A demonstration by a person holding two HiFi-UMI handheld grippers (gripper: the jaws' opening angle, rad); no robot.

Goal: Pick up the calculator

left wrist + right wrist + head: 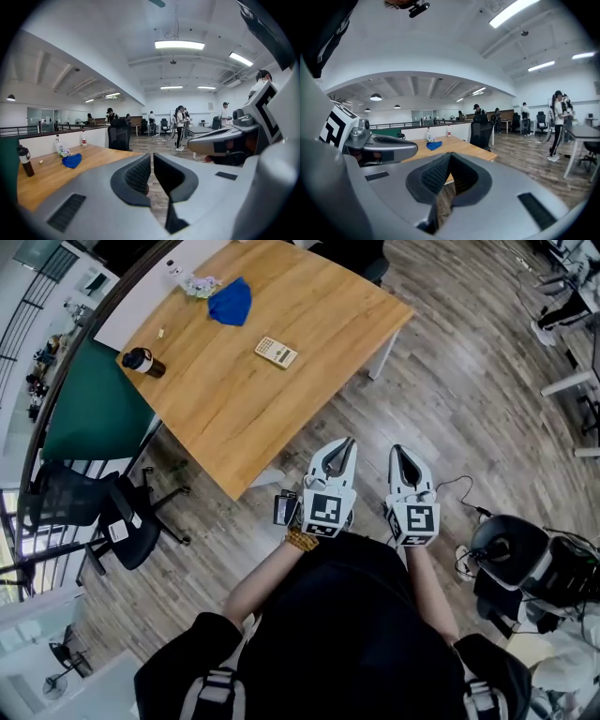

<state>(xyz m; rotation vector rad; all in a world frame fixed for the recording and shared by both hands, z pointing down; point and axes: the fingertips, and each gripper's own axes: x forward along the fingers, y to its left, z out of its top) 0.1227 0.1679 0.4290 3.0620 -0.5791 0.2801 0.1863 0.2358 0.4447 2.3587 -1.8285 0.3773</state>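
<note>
Head view puts the calculator (277, 352) flat on the table (309, 306), near its middle and well apart from both tools, which hover over the floor off the table's near corner. Left gripper (348, 442) and right gripper (397, 450) each have their jaws pressed together on nothing, so arriving without spreading them would likely just shove the thin calculator along the table top toward the blue cloth (231, 302). Being so flat, it may also slip from a shallow pinch.
</note>
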